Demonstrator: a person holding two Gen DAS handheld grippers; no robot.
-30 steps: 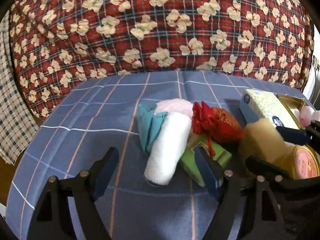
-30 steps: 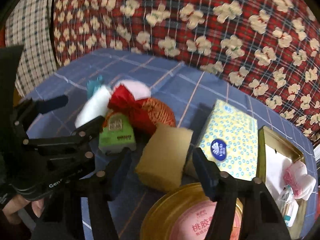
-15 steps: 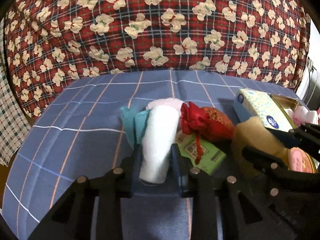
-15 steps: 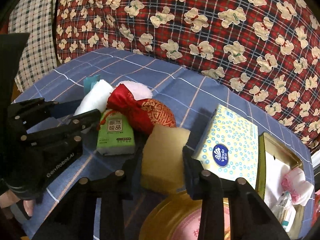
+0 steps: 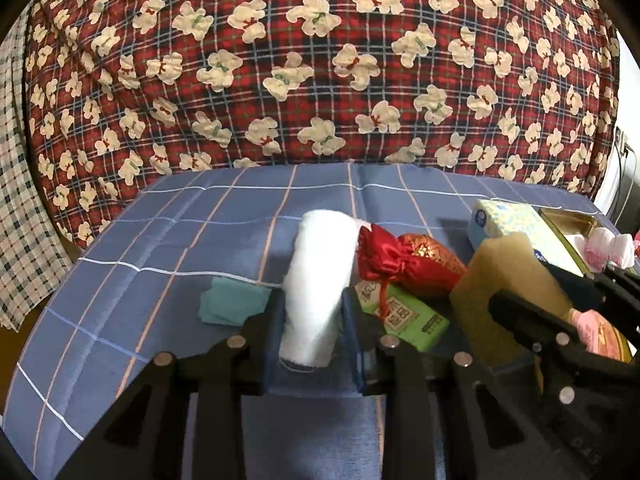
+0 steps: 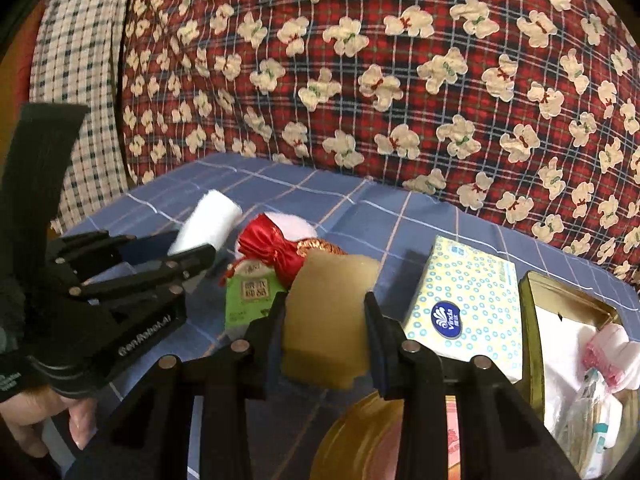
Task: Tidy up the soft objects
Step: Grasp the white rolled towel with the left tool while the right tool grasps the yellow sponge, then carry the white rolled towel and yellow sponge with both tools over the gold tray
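Observation:
My left gripper (image 5: 312, 332) is shut on a rolled white towel (image 5: 318, 280) and holds it tilted up off the blue checked cloth (image 5: 168, 248). The towel also shows in the right wrist view (image 6: 208, 226). My right gripper (image 6: 325, 332) is shut on a yellow sponge (image 6: 326, 316), lifted above the round gold tin (image 6: 360, 440). The sponge also shows in the left wrist view (image 5: 508, 280). A red satin pouch (image 5: 404, 264), a green tissue pack (image 5: 404, 316) and a folded teal cloth (image 5: 232, 304) lie on the cloth.
A blue-dotted tissue box (image 6: 468, 304) stands right of the sponge. An open gold tin (image 6: 532, 320) with white and pink items is at the far right. A red plaid bear-print quilt (image 5: 320, 60) rises behind the surface. A pink-white soft item (image 6: 292, 222) lies behind the pouch.
Both grippers closed, the left on the white towel and the right on the yellow sponge, and lifted them. The teal cloth now lies uncovered beside the towel.

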